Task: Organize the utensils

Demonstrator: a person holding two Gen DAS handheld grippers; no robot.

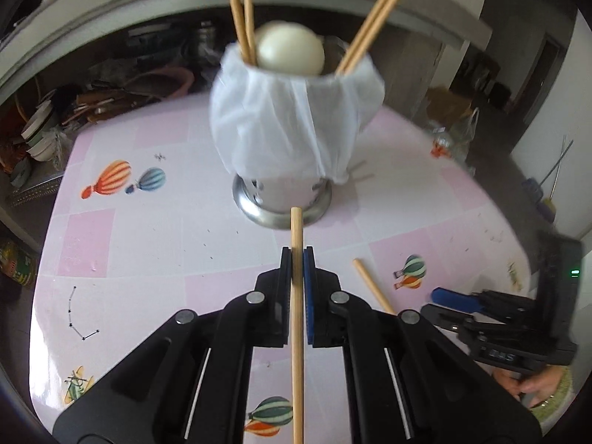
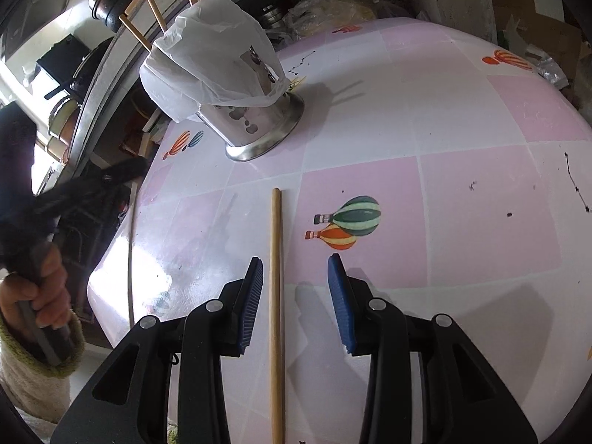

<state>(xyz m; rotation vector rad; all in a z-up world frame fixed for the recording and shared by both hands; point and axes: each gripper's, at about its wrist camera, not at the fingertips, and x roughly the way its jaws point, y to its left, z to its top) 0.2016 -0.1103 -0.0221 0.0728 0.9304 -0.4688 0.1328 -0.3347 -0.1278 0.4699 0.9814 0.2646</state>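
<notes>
My left gripper [image 1: 297, 255] is shut on a wooden chopstick [image 1: 296, 222], held above the table and pointing at the steel utensil holder [image 1: 283, 199]. A white plastic bag [image 1: 288, 125] drapes the holder, which contains several chopsticks [image 1: 373, 26] and a cream spoon [image 1: 290, 51]. A second chopstick [image 2: 275, 259] lies flat on the table between the fingers of my right gripper [image 2: 296, 259], which is open and not touching it. The holder [image 2: 259, 129] stands beyond it. At the left the blurred left gripper [image 2: 125, 170] shows above a hand [image 2: 40, 296].
The table [image 1: 148, 229] has a pink and white checked cover with balloon prints. Stacked bowls and pans [image 1: 40, 137] crowd the floor beyond its left edge, and bags [image 1: 455, 137] lie past its right edge. A counter runs behind.
</notes>
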